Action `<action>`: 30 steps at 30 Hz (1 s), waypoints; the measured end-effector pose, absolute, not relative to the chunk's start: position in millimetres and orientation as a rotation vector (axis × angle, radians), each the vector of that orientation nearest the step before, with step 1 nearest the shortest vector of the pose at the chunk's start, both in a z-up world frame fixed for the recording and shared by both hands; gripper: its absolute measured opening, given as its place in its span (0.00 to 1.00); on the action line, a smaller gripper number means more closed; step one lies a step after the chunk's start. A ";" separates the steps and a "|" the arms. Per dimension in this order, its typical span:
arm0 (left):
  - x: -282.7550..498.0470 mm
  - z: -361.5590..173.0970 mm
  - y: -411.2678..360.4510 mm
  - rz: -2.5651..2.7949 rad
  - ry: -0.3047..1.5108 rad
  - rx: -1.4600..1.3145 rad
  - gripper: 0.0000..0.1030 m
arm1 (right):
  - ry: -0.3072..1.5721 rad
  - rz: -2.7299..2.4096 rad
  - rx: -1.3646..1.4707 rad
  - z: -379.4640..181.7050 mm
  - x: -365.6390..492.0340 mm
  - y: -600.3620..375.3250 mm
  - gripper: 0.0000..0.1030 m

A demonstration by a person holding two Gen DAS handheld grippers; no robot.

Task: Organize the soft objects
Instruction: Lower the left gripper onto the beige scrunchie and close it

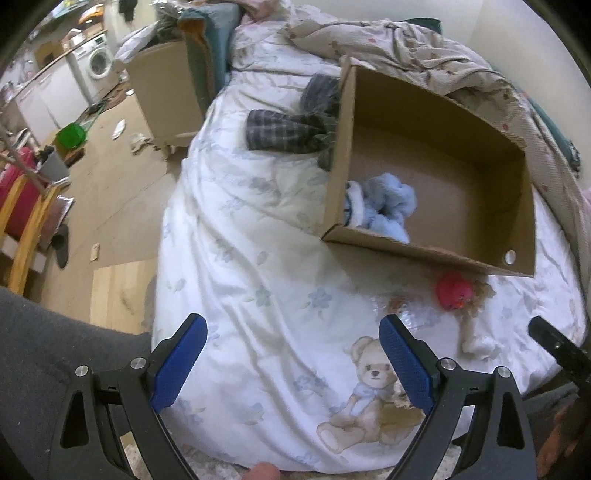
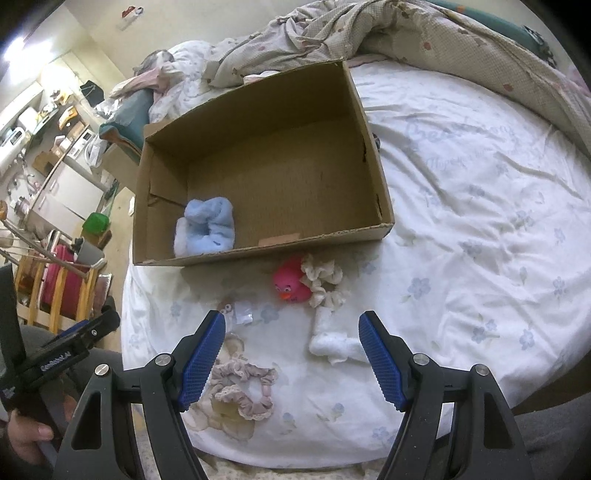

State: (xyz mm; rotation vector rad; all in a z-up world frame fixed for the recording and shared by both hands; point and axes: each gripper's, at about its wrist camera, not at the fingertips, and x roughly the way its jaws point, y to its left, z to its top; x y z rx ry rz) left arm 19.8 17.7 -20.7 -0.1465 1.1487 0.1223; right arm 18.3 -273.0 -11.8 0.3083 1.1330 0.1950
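A cardboard box (image 2: 369, 122) lies open on the bed; it also shows in the left wrist view (image 1: 524, 206). A fluffy blue cloth (image 2: 207, 229) lies in its near left corner, also seen in the left wrist view (image 1: 384, 203). In front of the box lie a pink rubber duck (image 2: 290, 282), a cream scrunchie (image 2: 321, 277), a rolled white cloth (image 2: 332, 339) and a beige-pink scrunchie (image 2: 243, 384). My right gripper (image 2: 291, 328) is open above these, empty. My left gripper (image 1: 291, 332) is open over the bedsheet, empty. The duck shows in the left wrist view (image 1: 452, 291).
Dark plaid clothes (image 1: 288, 129) lie left of the box. A crumpled patterned blanket (image 2: 406, 33) covers the far side of the bed. A small clear bag (image 2: 240, 314) lies near the duck. Left of the bed are floor, a wooden chair (image 1: 22, 221) and a green bowl (image 1: 70, 134).
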 end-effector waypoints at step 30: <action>19.5 -118.6 -122.6 -0.171 1.442 0.014 0.52 | 1.211 0.136 0.559 -34.7 21.6 -316.5 0.77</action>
